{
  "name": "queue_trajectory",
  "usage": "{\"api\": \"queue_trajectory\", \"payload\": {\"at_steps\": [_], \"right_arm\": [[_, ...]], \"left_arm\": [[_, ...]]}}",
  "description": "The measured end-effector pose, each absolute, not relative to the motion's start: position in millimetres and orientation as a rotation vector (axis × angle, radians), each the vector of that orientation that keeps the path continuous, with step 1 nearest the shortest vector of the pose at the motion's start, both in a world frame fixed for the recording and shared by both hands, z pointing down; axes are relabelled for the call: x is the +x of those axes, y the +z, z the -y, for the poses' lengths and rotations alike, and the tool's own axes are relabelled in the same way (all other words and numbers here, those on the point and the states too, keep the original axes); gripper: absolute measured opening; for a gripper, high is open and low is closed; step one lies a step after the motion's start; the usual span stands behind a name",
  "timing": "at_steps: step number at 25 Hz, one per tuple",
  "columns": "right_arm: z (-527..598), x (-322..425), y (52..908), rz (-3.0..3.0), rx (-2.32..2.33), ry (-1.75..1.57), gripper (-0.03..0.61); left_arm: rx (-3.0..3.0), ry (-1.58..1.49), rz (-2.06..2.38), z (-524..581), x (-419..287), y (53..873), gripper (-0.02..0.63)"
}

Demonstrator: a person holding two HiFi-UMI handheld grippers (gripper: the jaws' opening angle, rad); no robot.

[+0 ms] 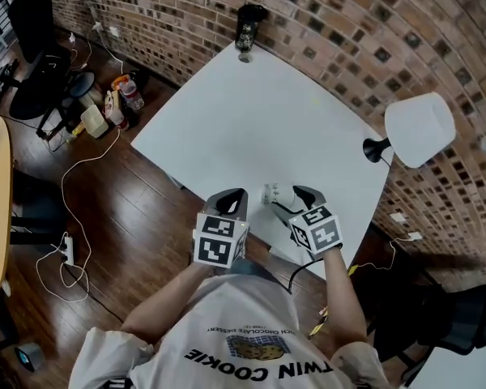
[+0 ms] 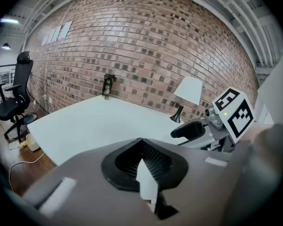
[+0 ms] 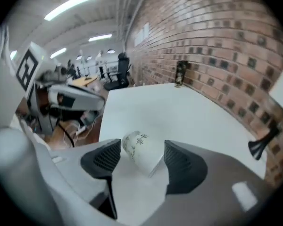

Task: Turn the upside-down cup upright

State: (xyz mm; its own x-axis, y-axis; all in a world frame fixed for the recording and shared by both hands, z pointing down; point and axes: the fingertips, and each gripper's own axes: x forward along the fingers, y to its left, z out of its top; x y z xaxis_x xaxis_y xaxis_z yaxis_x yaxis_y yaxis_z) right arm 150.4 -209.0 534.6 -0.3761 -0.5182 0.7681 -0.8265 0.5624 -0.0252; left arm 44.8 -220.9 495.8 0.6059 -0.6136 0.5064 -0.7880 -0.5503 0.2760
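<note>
Low in the middle of the head view, the cup [image 1: 276,193] lies tipped on its side on the white table [image 1: 251,128], so it is not yet upright. The right gripper [image 1: 292,201] straddles it with jaws wide apart, apparently not clamping. The left gripper [image 1: 232,198] is closed and empty.

Overhead, looks steeply down onto table [image 1: 251,120]; low at near edge, twice, faces brick wall [image 2: 146,41] across same table.
</note>
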Motion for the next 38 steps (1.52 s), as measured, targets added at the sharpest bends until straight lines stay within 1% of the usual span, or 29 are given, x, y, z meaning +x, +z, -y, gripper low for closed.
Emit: {"api": "queue_trajectory", "payload": {"at_steps": [3, 5, 8, 13, 18, 19, 22, 25, 27, 30, 32, 38], "right_arm": [[225, 166, 526, 2.149, 1.287, 0.762, 0.291], [233, 176, 524, 2.179, 1.393, 0.857, 0.290], [240, 186, 519, 2.197, 1.481, 0.872, 0.290], [242, 188, 525, 2.171, 1.487, 0.855, 0.290], [253, 199, 536, 2.173, 1.662, 1.058, 0.287], [256, 203, 539, 2.167, 1.697, 1.087, 0.267], [263, 213, 546, 2.161, 1.758, 1.103, 0.125], [266, 214, 547, 2.191, 1.754, 1.106, 0.051], [265, 211, 546, 2.227, 1.731, 1.105, 0.017], [264, 204, 538, 2.290, 1.669, 1.080, 0.011], [261, 196, 530, 2.309, 1.577, 1.000, 0.011], [231, 163, 521, 2.167, 1.046, 0.522, 0.011]], "left_arm": [[2.366, 0.482, 1.106, 221, 48, 492, 0.003], [2.364, 0.490, 1.102, 219, 48, 493, 0.003], [2.365, 0.497, 1.100, 218, 49, 494, 0.004], [2.356, 0.502, 1.109, 218, 49, 494, 0.003], [2.357, 0.503, 1.108, 216, 49, 494, 0.003], [2.358, 0.502, 1.108, 215, 50, 494, 0.005], [2.359, 0.506, 1.112, 215, 49, 494, 0.005], [2.353, 0.507, 1.122, 215, 47, 495, 0.003], [2.351, 0.509, 1.125, 216, 46, 496, 0.003], [2.350, 0.510, 1.126, 216, 47, 496, 0.003], [2.350, 0.506, 1.127, 217, 48, 495, 0.004], [2.352, 0.498, 1.122, 218, 50, 494, 0.003]]}}
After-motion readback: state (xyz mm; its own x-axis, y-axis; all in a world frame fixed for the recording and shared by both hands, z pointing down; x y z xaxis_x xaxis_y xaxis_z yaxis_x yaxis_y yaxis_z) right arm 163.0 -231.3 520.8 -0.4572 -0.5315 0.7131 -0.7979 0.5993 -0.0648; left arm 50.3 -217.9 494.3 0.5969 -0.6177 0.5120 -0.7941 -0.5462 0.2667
